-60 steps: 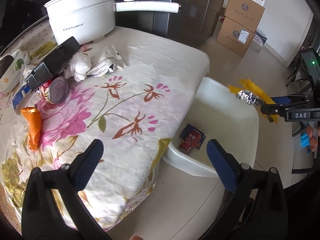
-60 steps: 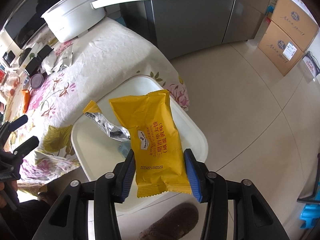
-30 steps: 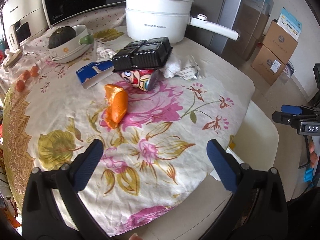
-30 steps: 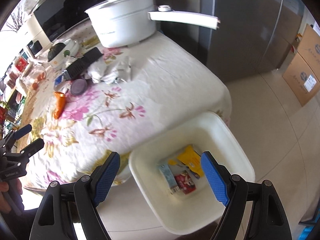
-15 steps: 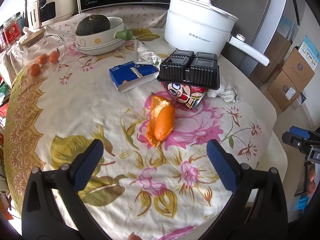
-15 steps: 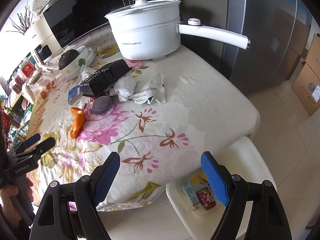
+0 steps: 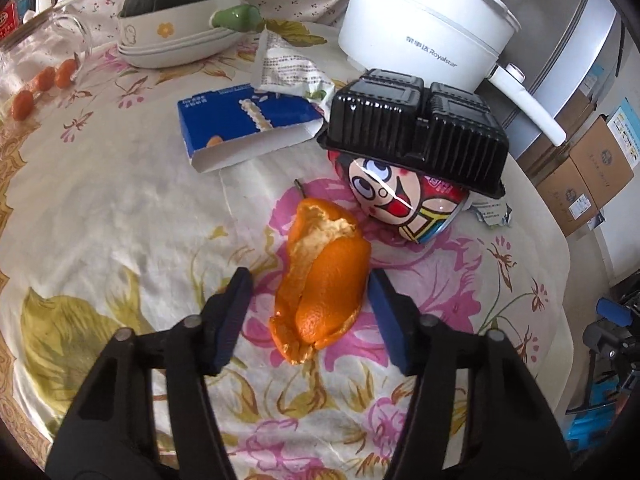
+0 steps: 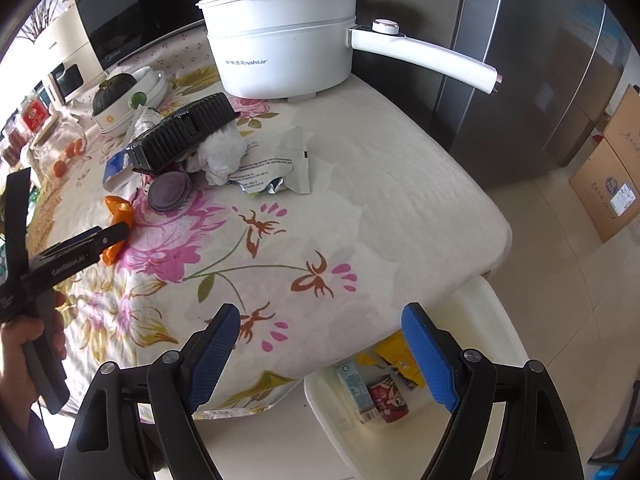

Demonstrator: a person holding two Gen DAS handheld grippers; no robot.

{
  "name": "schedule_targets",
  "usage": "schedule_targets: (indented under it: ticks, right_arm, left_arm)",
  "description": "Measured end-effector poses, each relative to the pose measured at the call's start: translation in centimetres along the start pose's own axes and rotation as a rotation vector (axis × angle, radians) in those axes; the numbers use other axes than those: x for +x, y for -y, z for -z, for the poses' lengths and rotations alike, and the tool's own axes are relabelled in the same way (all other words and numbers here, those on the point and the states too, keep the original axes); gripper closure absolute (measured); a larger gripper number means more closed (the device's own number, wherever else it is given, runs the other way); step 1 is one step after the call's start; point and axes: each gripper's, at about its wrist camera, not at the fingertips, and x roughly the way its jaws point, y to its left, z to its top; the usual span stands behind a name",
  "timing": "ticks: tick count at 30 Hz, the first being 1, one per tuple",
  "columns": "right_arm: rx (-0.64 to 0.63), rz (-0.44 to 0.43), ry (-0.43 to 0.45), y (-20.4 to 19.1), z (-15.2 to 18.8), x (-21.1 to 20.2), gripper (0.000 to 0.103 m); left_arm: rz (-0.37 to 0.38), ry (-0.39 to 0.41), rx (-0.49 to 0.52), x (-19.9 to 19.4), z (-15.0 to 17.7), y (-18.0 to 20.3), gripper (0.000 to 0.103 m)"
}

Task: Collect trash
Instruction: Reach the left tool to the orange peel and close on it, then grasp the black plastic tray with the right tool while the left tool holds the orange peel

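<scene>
An orange peel (image 7: 320, 280) lies on the floral tablecloth (image 7: 120, 208). My left gripper (image 7: 310, 300) is open, with one finger on each side of the peel, not touching it. The peel also shows in the right wrist view (image 8: 119, 216), partly hidden behind the left gripper (image 8: 116, 232). My right gripper (image 8: 320, 344) is open and empty above the table's near edge. Below it stands a white bin (image 8: 496, 320) holding a yellow wrapper (image 8: 396, 356), a red can (image 8: 388, 398) and a small carton (image 8: 354, 388).
Behind the peel lie a cartoon-face can (image 7: 400, 204) under a black plastic tray (image 7: 416, 128), a blue carton (image 7: 244, 124), a torn silver wrapper (image 8: 276, 168) and a crumpled tissue (image 8: 222, 152). A white electric pot (image 8: 284, 48), a bowl with a squash (image 7: 176, 20) and small tomatoes (image 7: 44, 80) stand further back.
My left gripper has moved down and forward over the table, narrowed its opening, and now straddles the orange peel. My right gripper dropped the yellow wrapper into the bin and swung towards the table.
</scene>
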Motion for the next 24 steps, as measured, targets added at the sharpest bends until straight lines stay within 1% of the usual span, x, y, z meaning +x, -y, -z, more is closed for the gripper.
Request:
schedule_targets:
  ticks: [1, 2, 6, 11, 14, 17, 19, 22, 24]
  right_arm:
    - [-0.005, 0.004, -0.001, 0.0, 0.1, 0.0, 0.019]
    - [-0.010, 0.011, -0.001, 0.0, 0.1, 0.0, 0.019]
    - [-0.014, 0.020, 0.000, -0.1, 0.2, 0.0, 0.019]
    - [-0.023, 0.018, 0.009, -0.9, 0.0, 0.1, 0.019]
    - [-0.027, 0.008, 0.021, -1.8, -0.3, 0.0, 0.019]
    - [-0.009, -0.038, 0.026, -2.8, -0.8, -0.3, 0.019]
    - [0.017, -0.058, 0.048, -3.4, -1.5, -0.6, 0.019]
    - [0.055, -0.081, 0.090, -4.5, -3.1, -1.0, 0.019]
    - [0.078, -0.119, 0.108, -5.4, -4.3, -0.9, 0.019]
  left_arm:
    - [0.003, 0.007, 0.007, 0.0, 0.0, 0.1, 0.053]
    - [0.017, -0.004, 0.008, 0.1, -0.1, 0.3, 0.063]
    - [0.014, -0.005, 0.019, -0.4, 0.1, 0.4, 0.072]
    - [-0.011, -0.016, 0.016, -2.4, 0.5, -0.7, 0.075]
    - [0.001, -0.008, -0.002, -4.4, 0.8, -1.5, 0.076]
    - [0.027, 0.005, -0.018, -6.6, 1.2, -2.2, 0.076]
    - [0.034, 0.024, -0.011, -8.0, 1.2, -2.5, 0.076]
    - [0.031, 0.049, 0.011, -9.7, 1.5, -3.0, 0.076]
    - [0.020, 0.049, 0.026, -10.5, 1.7, -3.5, 0.076]
